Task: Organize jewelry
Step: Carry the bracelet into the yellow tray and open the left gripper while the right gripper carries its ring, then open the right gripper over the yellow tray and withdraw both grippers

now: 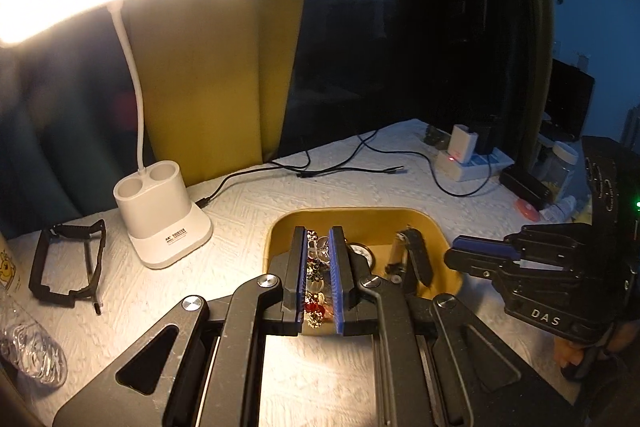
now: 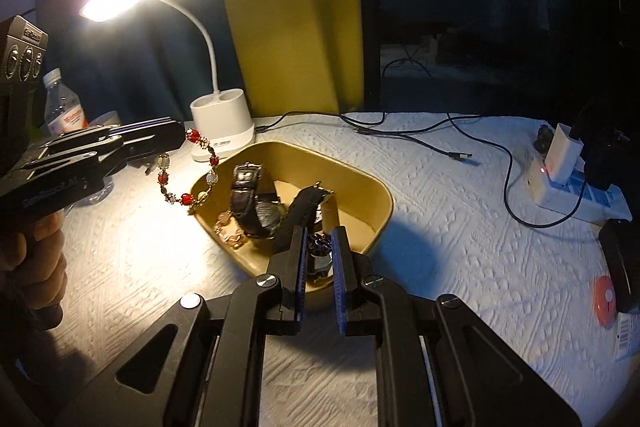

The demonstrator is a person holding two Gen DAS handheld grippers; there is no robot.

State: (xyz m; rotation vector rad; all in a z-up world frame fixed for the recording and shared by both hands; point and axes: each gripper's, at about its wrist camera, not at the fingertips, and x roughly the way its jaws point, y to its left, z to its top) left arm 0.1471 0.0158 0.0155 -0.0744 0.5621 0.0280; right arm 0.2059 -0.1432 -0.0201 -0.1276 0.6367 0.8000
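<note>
My left hand-held gripper (image 2: pixel 182 138) clamped on beaded bracelet (image 2: pixel 188 173), dangling over near rim of gold tray (image 2: pixel 360 183); limp, light, beads slippery, so pinch chain link; right hand-held gripper (image 2: pixel 319 247) narrow gap, empty, over watches (image 2: pixel 252 203).

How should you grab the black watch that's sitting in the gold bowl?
Judging by its pose, grip the black watch by the strap loop that stands up highest, coming down from above. The gold bowl walls block a sideways reach, and the strap is thin enough to fit between the right gripper fingers.
</note>
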